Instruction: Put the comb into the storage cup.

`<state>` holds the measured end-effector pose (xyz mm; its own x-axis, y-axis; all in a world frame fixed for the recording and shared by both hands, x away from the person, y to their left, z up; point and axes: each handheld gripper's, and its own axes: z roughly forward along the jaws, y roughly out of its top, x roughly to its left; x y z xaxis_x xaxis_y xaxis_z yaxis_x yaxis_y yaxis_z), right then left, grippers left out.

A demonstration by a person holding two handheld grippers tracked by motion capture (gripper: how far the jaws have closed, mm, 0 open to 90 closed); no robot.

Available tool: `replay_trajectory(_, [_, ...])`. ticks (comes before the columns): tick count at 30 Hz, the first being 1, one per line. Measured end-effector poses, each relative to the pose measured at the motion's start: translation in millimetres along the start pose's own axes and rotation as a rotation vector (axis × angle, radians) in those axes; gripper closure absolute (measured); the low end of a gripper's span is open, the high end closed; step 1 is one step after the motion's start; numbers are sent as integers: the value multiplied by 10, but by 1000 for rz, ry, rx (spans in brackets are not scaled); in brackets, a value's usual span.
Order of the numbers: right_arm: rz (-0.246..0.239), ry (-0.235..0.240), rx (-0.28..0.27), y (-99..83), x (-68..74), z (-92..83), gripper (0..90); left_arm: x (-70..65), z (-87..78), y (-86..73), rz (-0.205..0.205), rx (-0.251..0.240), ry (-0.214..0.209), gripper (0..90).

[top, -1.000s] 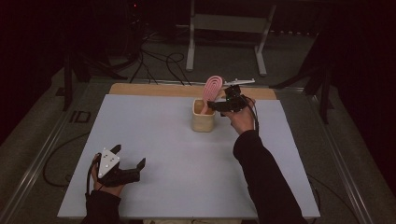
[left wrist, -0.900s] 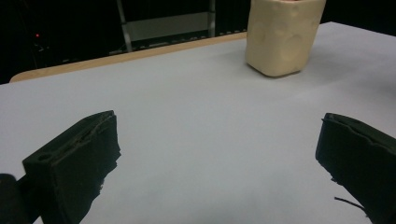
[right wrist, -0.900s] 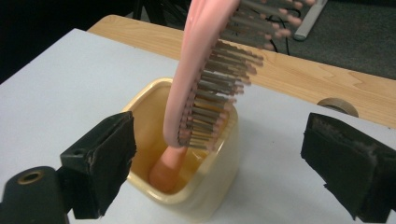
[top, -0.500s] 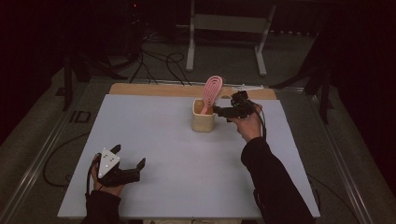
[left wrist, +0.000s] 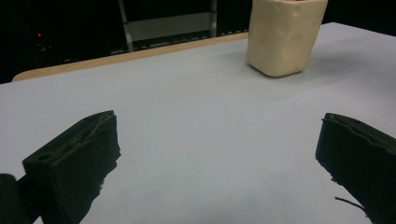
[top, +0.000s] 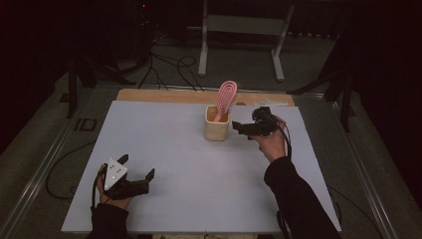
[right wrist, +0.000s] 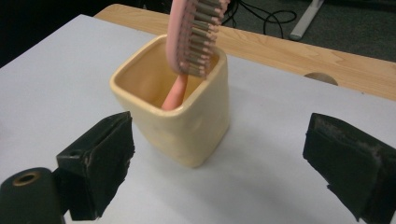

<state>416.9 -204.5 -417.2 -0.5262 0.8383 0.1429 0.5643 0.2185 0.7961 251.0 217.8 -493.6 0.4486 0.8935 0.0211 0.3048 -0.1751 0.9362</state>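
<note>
The right gripper (top: 243, 129) has been drawn back from the cream square ceramic cup (top: 217, 126), jaws open and empty. The pink oval hairbrush (top: 225, 97) stands inside, on the white table (top: 174, 144). The left gripper (top: 135, 173) is held open. A careless sweep could topple the cup.

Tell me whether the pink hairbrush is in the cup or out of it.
In. The hairbrush stands handle-down inside the cream cup, its bristled head leaning over the rim. The right hand-held gripper is open beside the cup, touching neither.

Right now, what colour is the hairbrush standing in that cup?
Pink. The hairbrush stands handle-down in the cream cup; the right gripper view shows it best.
</note>
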Motion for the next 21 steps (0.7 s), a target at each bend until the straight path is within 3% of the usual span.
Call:
replay_trajectory(7, [-3, -15, -32, -116, -11, -128, 86, 1, -10, 4, -3, -5, 0, 2])
replay_trajectory(10, [14, -39, -16, -179, -36, -171, 86, -1, -7, 5, -3, -4, 1, 2])
replay_trajectory(21, [8, -47, -50, -458, -52, -415, 87, 4, -19, 7, 4, -3, 16, 2])
